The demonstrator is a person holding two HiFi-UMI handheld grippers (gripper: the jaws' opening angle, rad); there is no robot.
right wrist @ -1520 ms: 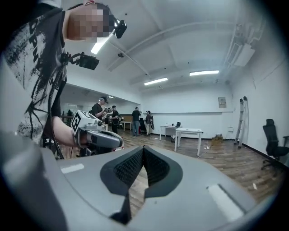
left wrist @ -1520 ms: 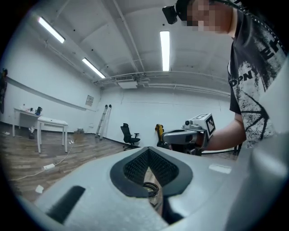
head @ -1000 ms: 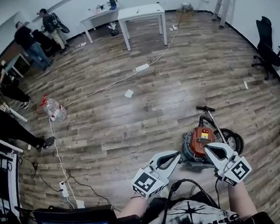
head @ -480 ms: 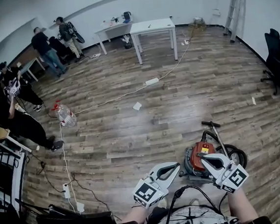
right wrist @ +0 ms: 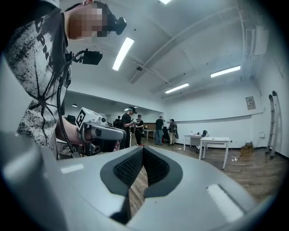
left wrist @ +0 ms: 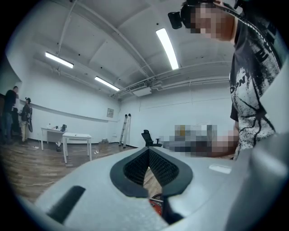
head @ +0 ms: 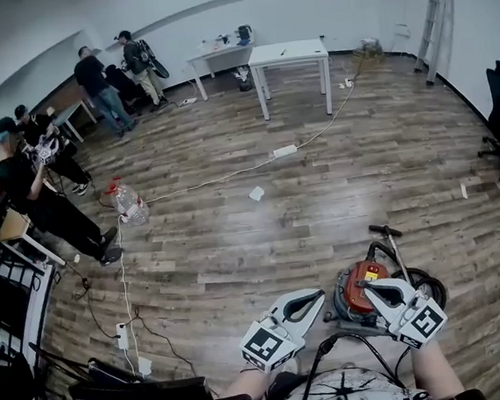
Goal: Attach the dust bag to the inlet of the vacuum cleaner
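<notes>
The left gripper is being held out level with its jaws pinched fully together, nothing between them. Same deal for the right gripper: tips touching, empty. The red vacuum cleaner is being shown on the wood floor just past both tips, nearer the right one, with its black hose coiled just beyond that gripper.
</notes>
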